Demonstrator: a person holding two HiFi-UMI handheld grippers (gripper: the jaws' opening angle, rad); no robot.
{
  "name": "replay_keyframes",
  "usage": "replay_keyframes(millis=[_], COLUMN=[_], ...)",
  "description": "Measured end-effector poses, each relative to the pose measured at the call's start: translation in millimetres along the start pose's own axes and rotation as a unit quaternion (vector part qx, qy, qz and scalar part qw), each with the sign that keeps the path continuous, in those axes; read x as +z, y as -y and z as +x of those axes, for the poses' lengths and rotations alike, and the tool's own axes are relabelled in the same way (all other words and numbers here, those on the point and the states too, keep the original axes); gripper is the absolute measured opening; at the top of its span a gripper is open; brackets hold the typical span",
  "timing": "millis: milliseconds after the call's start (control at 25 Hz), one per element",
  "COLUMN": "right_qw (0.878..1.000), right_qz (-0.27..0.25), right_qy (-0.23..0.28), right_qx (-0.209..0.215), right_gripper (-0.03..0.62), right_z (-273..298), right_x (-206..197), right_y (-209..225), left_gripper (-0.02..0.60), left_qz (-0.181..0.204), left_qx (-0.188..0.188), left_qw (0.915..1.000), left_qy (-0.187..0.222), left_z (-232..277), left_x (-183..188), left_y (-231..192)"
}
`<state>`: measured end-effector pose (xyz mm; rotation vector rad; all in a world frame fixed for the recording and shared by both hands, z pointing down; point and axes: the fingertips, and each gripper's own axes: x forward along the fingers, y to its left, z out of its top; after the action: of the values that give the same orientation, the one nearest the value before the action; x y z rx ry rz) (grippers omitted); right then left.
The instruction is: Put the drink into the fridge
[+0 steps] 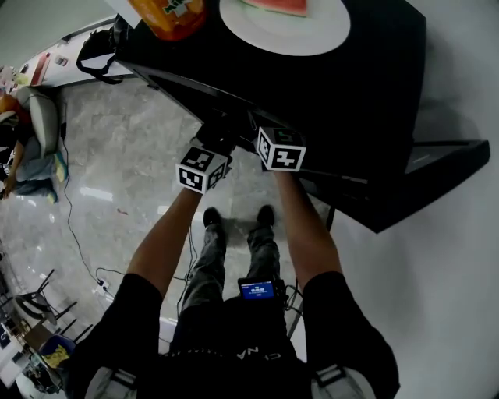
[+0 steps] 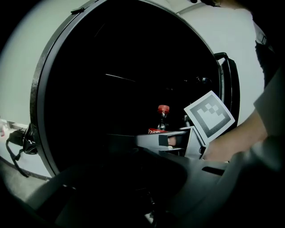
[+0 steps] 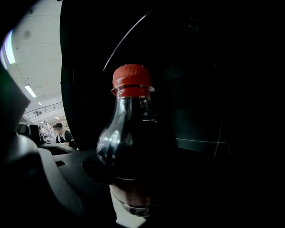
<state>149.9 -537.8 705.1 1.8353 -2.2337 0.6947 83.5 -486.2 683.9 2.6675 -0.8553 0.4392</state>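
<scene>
The drink is a dark cola bottle (image 3: pixel 133 147) with a red cap. It stands upright between the jaws of my right gripper (image 3: pixel 133 196), which is shut on its lower body. From the left gripper view the bottle (image 2: pixel 163 118) and the right gripper (image 2: pixel 171 140) sit in front of the dark fridge opening (image 2: pixel 124 89). In the head view both grippers, left (image 1: pixel 214 144) and right (image 1: pixel 269 132), point side by side at the front of the black fridge (image 1: pixel 351 101). My left gripper (image 2: pixel 147 196) is dim; its fingers look spread with nothing between them.
The fridge door (image 1: pixel 437 167) hangs open to the right. On the fridge top rest a white plate (image 1: pixel 284 27) with watermelon and an orange soda bottle (image 1: pixel 168 15). Marble floor with cables lies to the left, and a white wall to the right.
</scene>
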Motion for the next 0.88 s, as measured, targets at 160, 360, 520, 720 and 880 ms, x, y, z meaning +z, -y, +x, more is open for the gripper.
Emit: replay_keyframes(millis=[160, 360, 520, 720, 880], right_qw=[0.999, 0.997, 0.994, 0.995, 0.995], right_qz=[-0.023, -0.061, -0.07, -0.069, -0.081], right_qy=[0.021, 0.044, 0.066, 0.061, 0.051], right_qx=[-0.019, -0.031, -0.043, -0.038, -0.038], right_gripper=[0.324, 0.324, 0.324, 0.324, 0.333], right_z=[13.4, 27.5, 31.7, 37.7, 28.8], right_x=[4.7, 12.2, 18.0, 14.8, 12.5], right_y=[9.6, 10.3, 17.3, 21.6, 17.8], left_gripper=[0.022, 0.026, 0.026, 0.048, 0.06], left_qz=[0.003, 0.003, 0.006, 0.002, 0.001], left_qx=[0.012, 0.018, 0.022, 0.02, 0.01], left_qw=[0.9999, 0.9998, 0.9997, 0.9997, 0.9998], left_qy=[-0.002, 0.002, 0.01, 0.011, 0.017], left_z=[13.5, 21.5, 23.4, 31.2, 28.7], left_x=[-2.8, -1.4, 1.8, 2.5, 4.2], left_y=[-13.4, -24.4, -23.8, -22.4, -8.5])
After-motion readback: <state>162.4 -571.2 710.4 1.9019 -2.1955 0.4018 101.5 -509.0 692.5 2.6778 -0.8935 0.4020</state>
